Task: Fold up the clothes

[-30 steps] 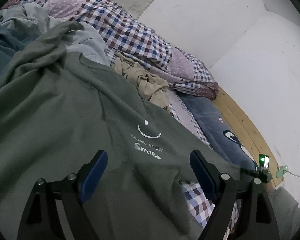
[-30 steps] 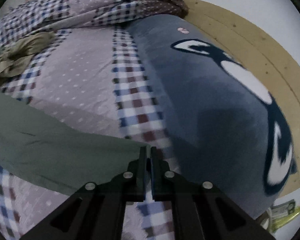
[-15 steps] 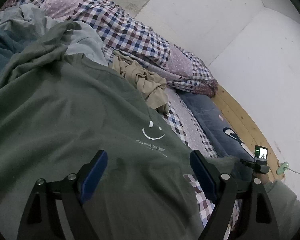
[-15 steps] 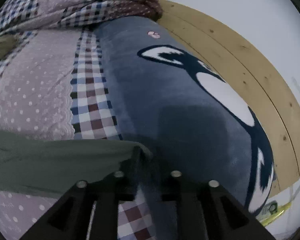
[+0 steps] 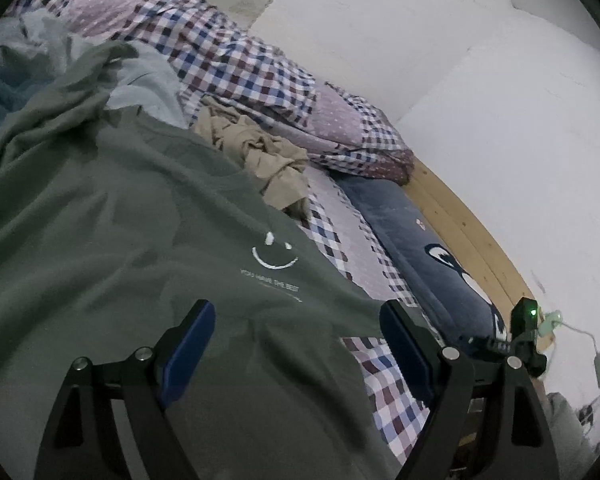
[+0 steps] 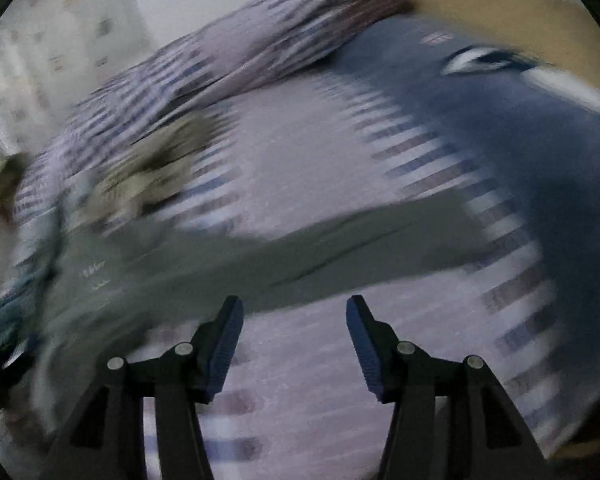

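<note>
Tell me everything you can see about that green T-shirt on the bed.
The T-shirt is dull green, soft knit, printed with a white smile and small lettering. It lies spread front-up on the bed, wrinkled, top bunched against other clothes. One sleeve stretches sideways over the checked sheet. Neither gripper's jaws hold it.

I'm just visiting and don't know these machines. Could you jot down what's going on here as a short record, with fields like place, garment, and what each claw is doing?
place: a bed with a checked sheet
garment: green T-shirt with a smile print, spread flat, one sleeve stretched sideways
left gripper: open, over the shirt, holding nothing
right gripper: open, holding nothing; picture blurred by motion
nearby: crumpled beige garment, checked quilt, dark blue pillow
folding: not yet begun
</note>
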### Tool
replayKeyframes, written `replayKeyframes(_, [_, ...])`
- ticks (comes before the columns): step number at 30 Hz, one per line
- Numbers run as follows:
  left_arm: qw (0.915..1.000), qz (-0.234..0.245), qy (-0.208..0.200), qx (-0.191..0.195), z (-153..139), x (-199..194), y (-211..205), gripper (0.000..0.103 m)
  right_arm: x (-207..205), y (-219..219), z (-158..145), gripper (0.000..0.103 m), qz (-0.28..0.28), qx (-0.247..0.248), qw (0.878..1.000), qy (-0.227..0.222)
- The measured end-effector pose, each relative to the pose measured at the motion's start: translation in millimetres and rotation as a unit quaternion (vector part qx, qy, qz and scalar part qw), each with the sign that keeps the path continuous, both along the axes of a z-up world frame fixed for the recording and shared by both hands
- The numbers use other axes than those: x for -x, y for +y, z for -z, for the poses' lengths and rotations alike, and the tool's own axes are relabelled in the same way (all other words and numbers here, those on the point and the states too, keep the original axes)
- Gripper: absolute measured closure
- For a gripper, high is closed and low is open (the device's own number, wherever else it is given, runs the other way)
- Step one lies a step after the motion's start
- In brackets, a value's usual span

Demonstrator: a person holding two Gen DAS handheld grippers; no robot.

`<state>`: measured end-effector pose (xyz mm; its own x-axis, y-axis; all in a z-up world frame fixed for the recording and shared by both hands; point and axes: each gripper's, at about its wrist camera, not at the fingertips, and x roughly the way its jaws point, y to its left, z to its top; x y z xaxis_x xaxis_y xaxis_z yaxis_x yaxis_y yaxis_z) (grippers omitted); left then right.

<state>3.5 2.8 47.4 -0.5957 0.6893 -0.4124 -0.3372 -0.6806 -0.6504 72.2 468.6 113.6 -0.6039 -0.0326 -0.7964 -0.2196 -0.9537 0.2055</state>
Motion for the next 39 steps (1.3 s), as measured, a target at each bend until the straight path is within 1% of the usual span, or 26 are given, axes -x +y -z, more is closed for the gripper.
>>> replayKeyframes(3, [0.9999, 0.005, 0.011, 0.0, -6, -4, -2, 0.016, -2, -57, 21, 0.046, -0.073, 0.065, 0.995, -0.011])
replayKeyframes(5, [0.9999, 0.003, 0.009, -0.008, -8, -5, -8, 0.016, -11, -94, 38, 0.047, -0.117, 0.07, 0.99, -0.036])
replayKeyframes(8, [0.9998, 0.002, 0.006, -0.019, -10, -6, -14, 0.016, -32, -127, 60, 0.047, -0.149, 0.076, 0.984, -0.066])
replayKeyframes(9, [0.9998, 0.001, 0.007, -0.021, -11, -7, -15, 0.016, -38, -136, 66, 0.047, -0.157, 0.079, 0.982, -0.073])
replayKeyframes(11, [0.9997, 0.003, 0.01, -0.022, -13, -9, -16, 0.016, -46, -143, 75, 0.052, -0.164, 0.088, 0.979, -0.08])
replayKeyframes(13, [0.9997, 0.005, 0.013, -0.023, -15, -11, -18, 0.016, -51, -148, 82, 0.053, -0.159, 0.088, 0.98, -0.082])
replayKeyframes(16, [0.9996, 0.005, 0.014, -0.024, -16, -13, -22, 0.016, -52, -153, 85, 0.056, -0.158, 0.088, 0.98, -0.081])
replayKeyframes(18, [0.9996, 0.002, 0.014, -0.026, -15, -13, -26, 0.016, -51, -155, 83, 0.058, -0.165, 0.096, 0.979, -0.076])
replayKeyframes(19, [0.9995, 0.001, 0.013, -0.028, -16, -13, -27, 0.016, -48, -156, 84, 0.061, -0.169, 0.094, 0.978, -0.077])
replayKeyframes(21, [0.9994, -0.002, 0.014, -0.031, -17, -13, -30, 0.016, -46, -167, 89, 0.069, -0.175, 0.074, 0.978, -0.091])
replayKeyframes(22, [0.9994, -0.004, 0.014, -0.033, -17, -13, -32, 0.016, -45, -171, 91, 0.076, -0.177, 0.061, 0.978, -0.097])
replayKeyframes(23, [0.9993, -0.006, 0.015, -0.035, -18, -13, -34, 0.016, -46, -173, 92, 0.092, -0.174, 0.043, 0.979, -0.099])
replayKeyframes(24, [0.9992, -0.009, 0.015, -0.037, -18, -14, -36, 0.016, -48, -174, 92, 0.103, -0.171, 0.031, 0.98, -0.102])
replayKeyframes(26, [0.9989, -0.013, 0.016, -0.041, -19, -13, -41, 0.016, -54, -169, 86, 0.103, -0.162, 0.03, 0.981, -0.106])
replayKeyframes(27, [0.9988, -0.015, 0.017, -0.044, -20, -13, -44, 0.016, -60, -165, 81, 0.103, -0.154, 0.017, 0.982, -0.106])
replayKeyframes(30, [0.9984, -0.02, 0.017, -0.05, -22, -11, -51, 0.016, -78, -152, 71, 0.103, -0.14, 0.001, 0.984, -0.114])
replayKeyframes(33, [0.9982, -0.022, 0.016, -0.054, -21, -10, -55, 0.016, -82, -141, 70, 0.103, -0.138, -0.002, 0.982, -0.13])
replayKeyframes(35, [0.9981, -0.023, 0.018, -0.053, -22, -10, -56, 0.016, -83, -135, 69, 0.1, -0.137, -0.003, 0.981, -0.137])
replayKeyframes(37, [0.9981, -0.023, 0.019, -0.053, -22, -10, -57, 0.016, -73, -133, 67, 0.098, -0.138, 0.009, 0.982, -0.127])
replayKeyframes(39, [0.9982, -0.022, 0.019, -0.053, -22, -10, -57, 0.016, -58, -138, 65, 0.09, -0.149, 0.035, 0.983, -0.102])
